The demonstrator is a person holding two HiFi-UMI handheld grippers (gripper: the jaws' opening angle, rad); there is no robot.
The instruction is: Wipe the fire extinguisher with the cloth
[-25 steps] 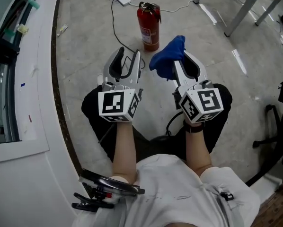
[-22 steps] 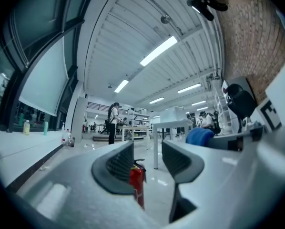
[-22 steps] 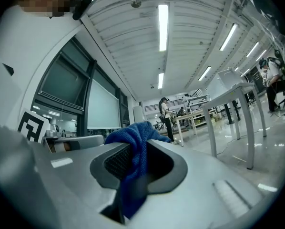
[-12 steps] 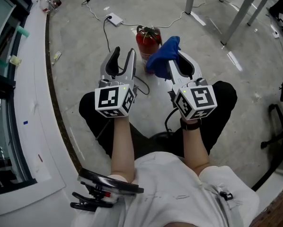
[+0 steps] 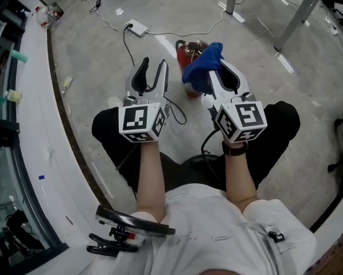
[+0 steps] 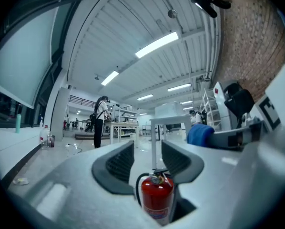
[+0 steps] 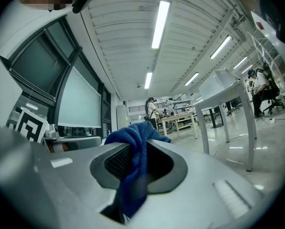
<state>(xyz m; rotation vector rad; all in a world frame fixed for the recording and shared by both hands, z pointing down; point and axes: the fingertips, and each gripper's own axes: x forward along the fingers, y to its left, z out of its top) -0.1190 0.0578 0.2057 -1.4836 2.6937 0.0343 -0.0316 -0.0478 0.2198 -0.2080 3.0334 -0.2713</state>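
Clamping crumpled blue cloth (image 5: 201,70), right gripper (image 7: 138,146) fingers; left gripper (image 6: 147,148) fingers apart, facing cylindrical red fire extinguisher (image 6: 157,199).

The person wears a white short-sleeved shirt (image 5: 217,234), black trousers (image 5: 111,133) and what looks like a dark band (image 5: 234,149) on the right wrist. The left tool (image 5: 153,67) and right tool (image 5: 219,62) are grey with black ribbed pads (image 5: 140,79) and white cubes (image 5: 140,124) printed with black squares.
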